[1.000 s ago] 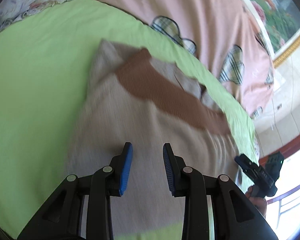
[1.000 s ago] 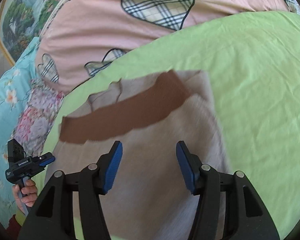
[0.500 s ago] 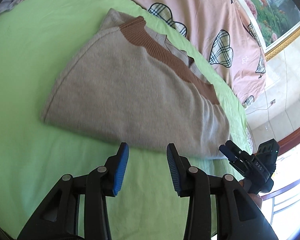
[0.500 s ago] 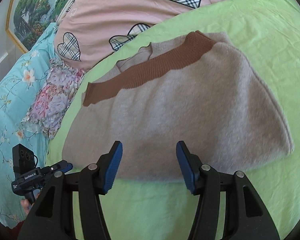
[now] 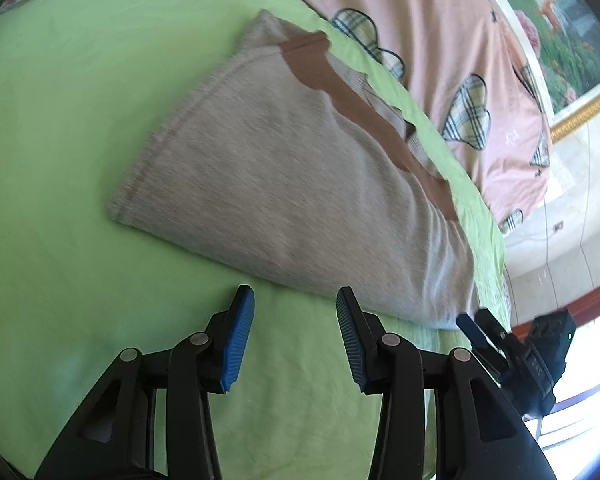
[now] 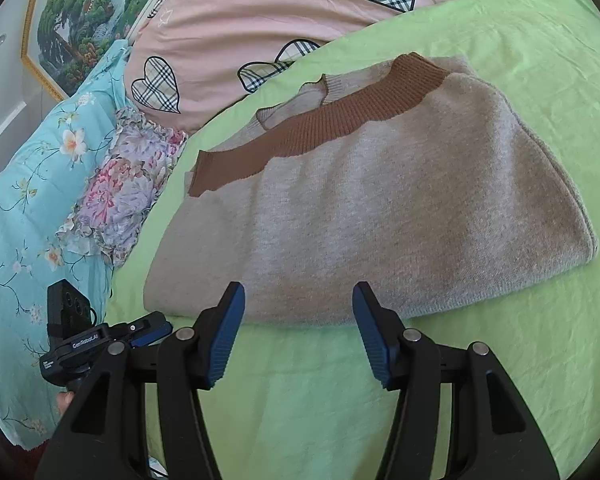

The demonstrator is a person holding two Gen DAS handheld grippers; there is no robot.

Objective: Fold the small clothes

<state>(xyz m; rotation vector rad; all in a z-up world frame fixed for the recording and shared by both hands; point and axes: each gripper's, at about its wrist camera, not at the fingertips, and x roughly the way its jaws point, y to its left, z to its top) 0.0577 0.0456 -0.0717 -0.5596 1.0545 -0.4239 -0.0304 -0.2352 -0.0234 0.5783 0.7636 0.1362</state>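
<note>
Now the folded sweater (image 6: 372, 208) lies just beyond both empty tools, left (image 5: 295, 334) opening, right (image 6: 298, 332) parted.

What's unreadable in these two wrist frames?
- Sweater underside and tucked-in layers: hidden by its own folded top layer, both views.
- Sweater knit in the left wrist view: motion-blurred.
- Left gripper in the right wrist view: mostly hidden behind the right gripper frame.
- Hand on the left gripper: only a sliver shows.
- Painting: cut by the frame edge.
</note>
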